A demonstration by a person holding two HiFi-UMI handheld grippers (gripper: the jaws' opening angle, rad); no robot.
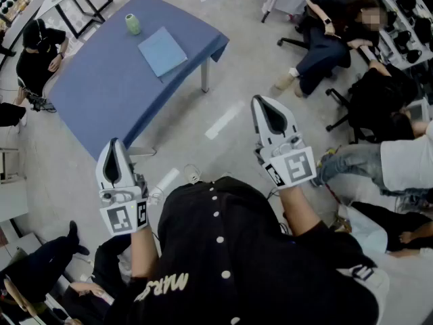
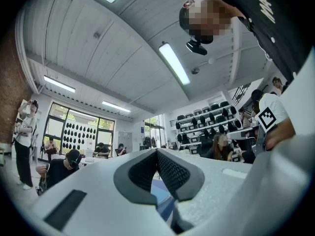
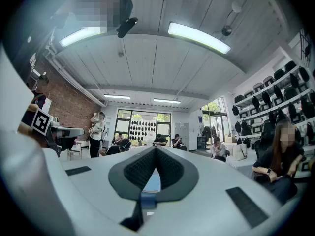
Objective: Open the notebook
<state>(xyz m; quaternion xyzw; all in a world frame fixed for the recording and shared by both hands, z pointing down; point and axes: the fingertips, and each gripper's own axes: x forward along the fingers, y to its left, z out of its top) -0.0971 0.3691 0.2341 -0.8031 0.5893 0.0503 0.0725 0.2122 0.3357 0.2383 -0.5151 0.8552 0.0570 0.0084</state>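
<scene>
A light blue notebook [image 1: 162,51] lies closed on the blue-clothed table [image 1: 108,87], far ahead of me. A small green cup [image 1: 132,24] stands just left of it. My left gripper [image 1: 113,146] is held over the floor near the table's front corner, shut with nothing in it. My right gripper [image 1: 264,104] is held over the bare floor right of the table, also shut and empty. In both gripper views the jaws meet at the tips, the left gripper [image 2: 157,151] and the right gripper [image 3: 156,148] pointing across the room, with a sliver of blue between the pads.
People sit on chairs [image 1: 338,32] and on the floor [image 1: 40,53] around the table. White tape strips [image 1: 224,119] mark the grey floor. Shelves with dark helmets [image 3: 275,92] line the right wall.
</scene>
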